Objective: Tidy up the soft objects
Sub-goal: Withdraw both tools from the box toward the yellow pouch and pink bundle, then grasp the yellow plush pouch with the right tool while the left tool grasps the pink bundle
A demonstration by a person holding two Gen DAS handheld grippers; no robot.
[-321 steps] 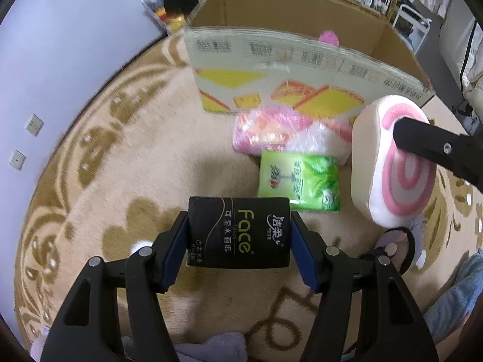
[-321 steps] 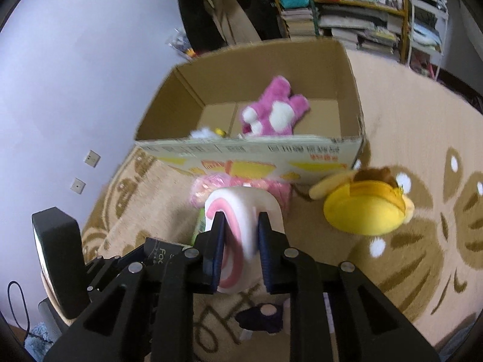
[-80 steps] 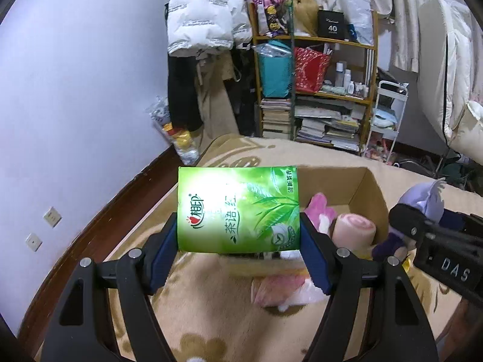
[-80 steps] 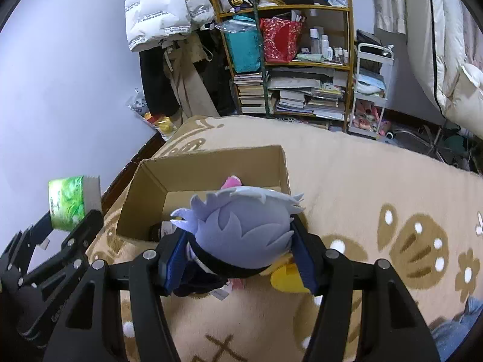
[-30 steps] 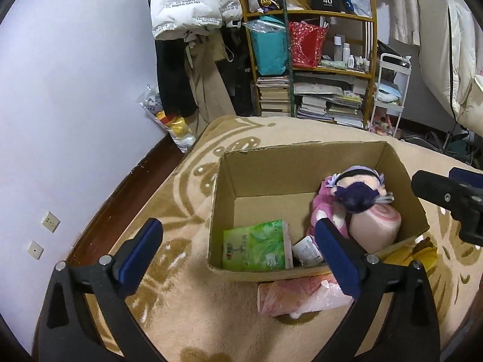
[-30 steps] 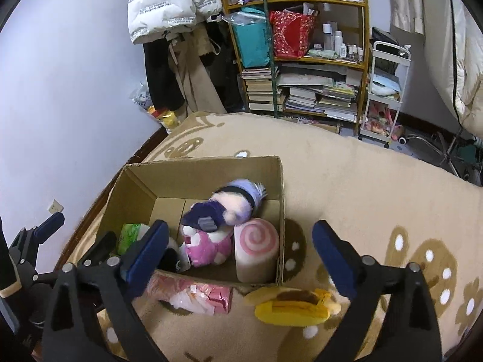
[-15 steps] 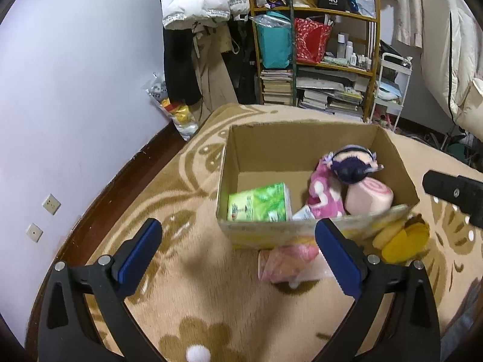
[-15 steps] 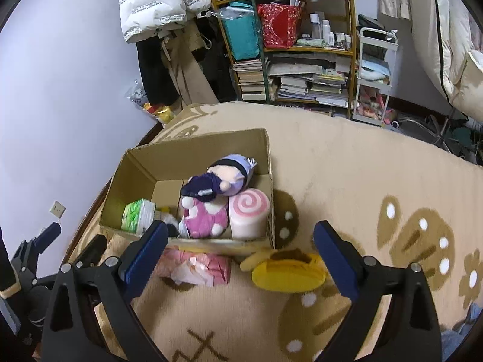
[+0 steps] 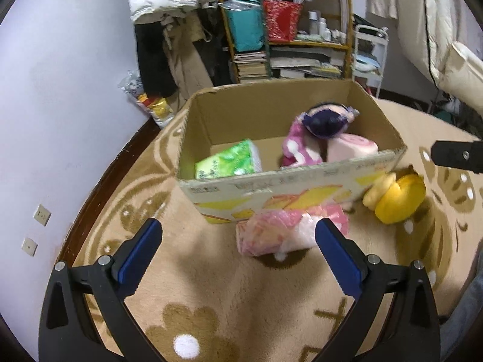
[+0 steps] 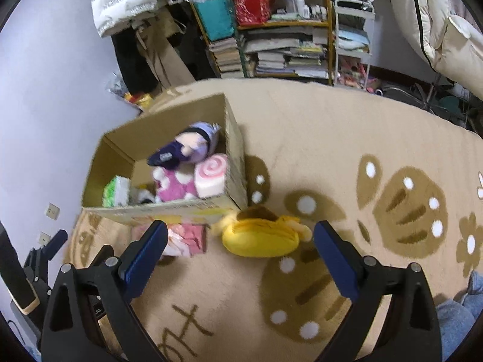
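Left tongs [image 9: 237, 236]: spread wide with nothing between my blue pads, so a bulky soft pack would fit.
Pink pack [image 9: 289, 232]: on the carpet [image 9: 187, 280] just ahead of my left tongs, toward the right pad, touching the front wall of the box; it looks like my next pick.
Right tongs [image 10: 240, 242]: also gaping and empty.
Yellow plush [image 10: 262, 238]: straight ahead between my right pads, lying on the carpet against the box's near corner.
Box [image 9: 289, 184]: beyond both leftovers, open on top so things can drop in.
Inside it: green tissue pack [image 9: 228, 163] to the left; pink plush [image 9: 300, 150], purple doll [image 9: 327, 119] and swirl cushion [image 9: 351, 147] to the right.
Progress: I judge two soft things remain outside.
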